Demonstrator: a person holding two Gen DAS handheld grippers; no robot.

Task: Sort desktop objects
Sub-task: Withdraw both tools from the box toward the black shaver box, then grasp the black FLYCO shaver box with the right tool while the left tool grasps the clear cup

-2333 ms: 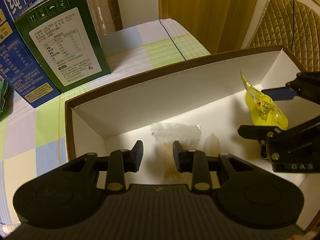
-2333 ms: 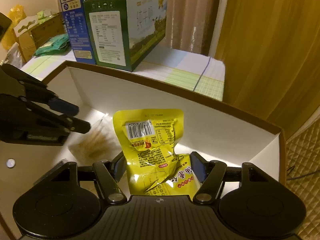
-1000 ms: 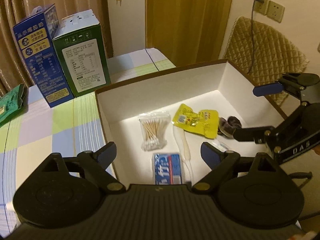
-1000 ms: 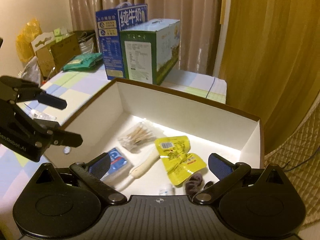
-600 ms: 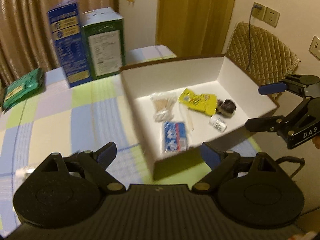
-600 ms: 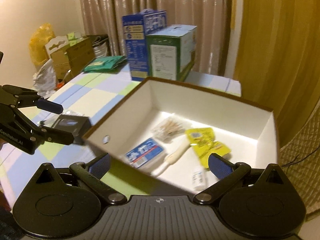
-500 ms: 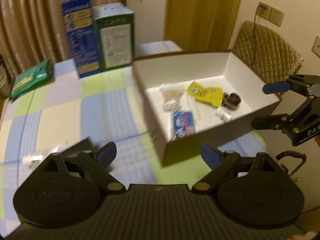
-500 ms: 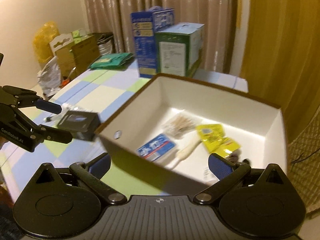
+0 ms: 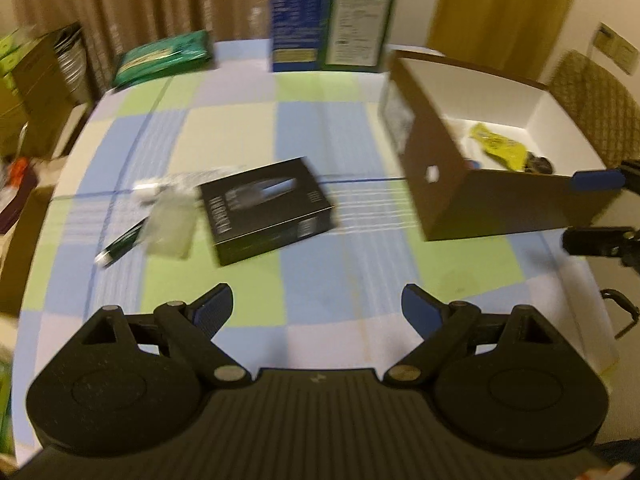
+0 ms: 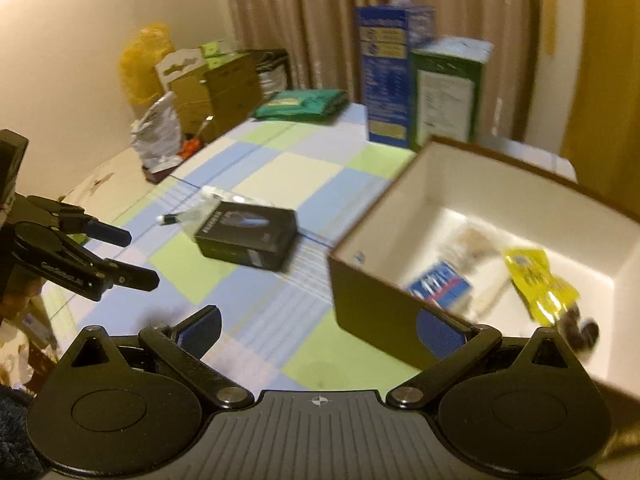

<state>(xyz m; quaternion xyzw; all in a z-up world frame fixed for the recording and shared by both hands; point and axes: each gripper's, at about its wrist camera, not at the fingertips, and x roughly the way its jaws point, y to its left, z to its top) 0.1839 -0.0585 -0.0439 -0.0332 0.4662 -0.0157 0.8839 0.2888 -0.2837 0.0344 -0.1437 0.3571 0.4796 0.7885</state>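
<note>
Since we drew back from the box (image 9: 448,196), its yellow packet (image 9: 500,148) inside, our left gripper (image 9: 318,308) and right gripper (image 10: 318,326), fingers spread empty, face the bench (image 9: 320,280): probably a pen (image 9: 120,246), then the black carton (image 9: 268,210) remain.

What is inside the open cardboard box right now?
Inside the cardboard box: a yellow snack packet, a blue packet, a pale stick-like item, a blurred clear bag and something dark. The near wall hides the floor nearest the camera.
</note>
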